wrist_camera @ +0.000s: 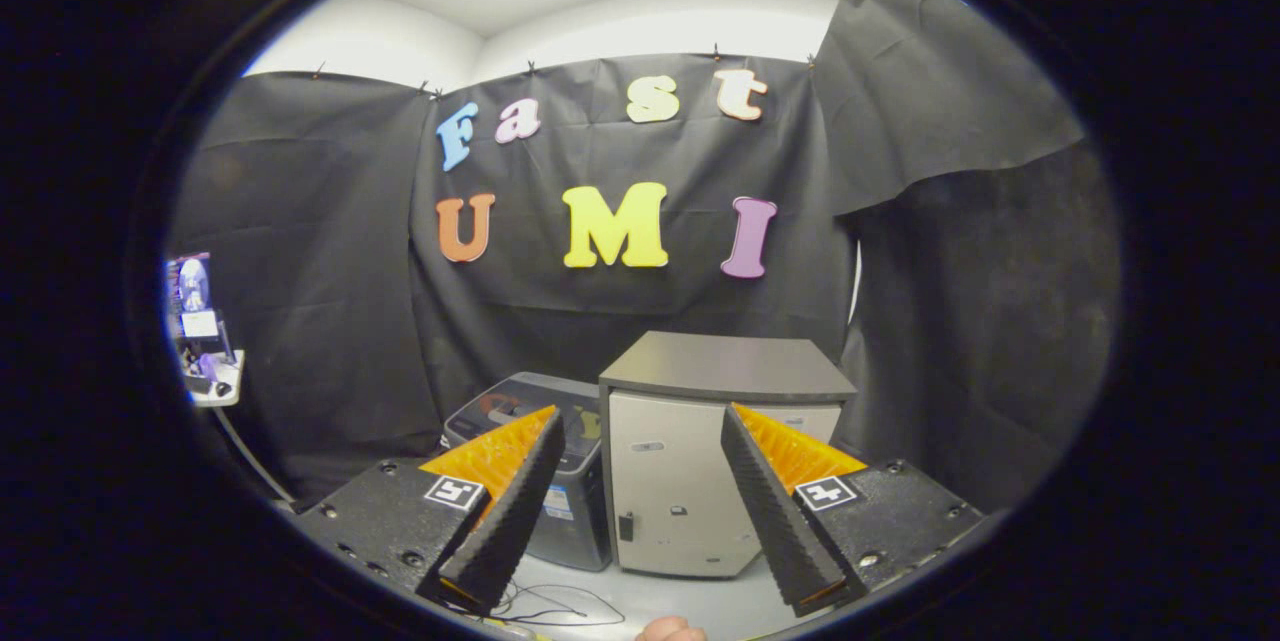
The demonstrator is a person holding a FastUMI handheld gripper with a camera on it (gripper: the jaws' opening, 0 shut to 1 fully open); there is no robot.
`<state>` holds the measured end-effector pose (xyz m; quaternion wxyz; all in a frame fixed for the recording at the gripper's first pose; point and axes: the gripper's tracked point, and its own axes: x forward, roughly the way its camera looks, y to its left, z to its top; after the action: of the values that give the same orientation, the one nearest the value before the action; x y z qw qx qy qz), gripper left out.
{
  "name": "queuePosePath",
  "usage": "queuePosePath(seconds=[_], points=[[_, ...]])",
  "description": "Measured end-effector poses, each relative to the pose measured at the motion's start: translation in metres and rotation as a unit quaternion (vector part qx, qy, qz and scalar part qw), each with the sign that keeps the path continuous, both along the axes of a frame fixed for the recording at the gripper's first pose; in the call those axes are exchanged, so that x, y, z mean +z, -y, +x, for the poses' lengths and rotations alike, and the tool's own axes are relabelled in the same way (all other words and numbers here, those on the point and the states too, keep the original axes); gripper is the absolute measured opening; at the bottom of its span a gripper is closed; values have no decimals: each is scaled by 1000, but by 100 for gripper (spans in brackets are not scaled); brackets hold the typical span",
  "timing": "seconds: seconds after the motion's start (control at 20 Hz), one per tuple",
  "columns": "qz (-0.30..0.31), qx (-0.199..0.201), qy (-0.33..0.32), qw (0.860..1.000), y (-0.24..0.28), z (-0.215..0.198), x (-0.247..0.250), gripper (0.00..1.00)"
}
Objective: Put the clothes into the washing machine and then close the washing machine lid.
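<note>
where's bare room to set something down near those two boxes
The flat dark top of the beige cabinet is bare. So is the pale floor strip below it, between the open gripper fingers, though a thin black cable lies on it. It is crowded where the dark lidded bin stands close beside the cabinet.

thin cable [560,611] on the floor [700,601] (possibly loose).

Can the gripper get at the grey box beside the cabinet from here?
Probably yes: the gripper is open and holds nothing, and the grey box stands beyond its fingers beside the cabinet, with nothing seen between.
</note>
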<state>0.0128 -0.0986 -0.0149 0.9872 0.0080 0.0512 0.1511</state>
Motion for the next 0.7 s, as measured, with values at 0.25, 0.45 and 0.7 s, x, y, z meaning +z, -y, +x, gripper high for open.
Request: queuePosePath(seconds=[0.25,0.45,0.7], points=[[2,-1,-5,1000,-13,-5,-9,98],[-6,12,0,1000,-33,-14,-11,98],[-16,35,5,999,-49,-18,-6,98]])
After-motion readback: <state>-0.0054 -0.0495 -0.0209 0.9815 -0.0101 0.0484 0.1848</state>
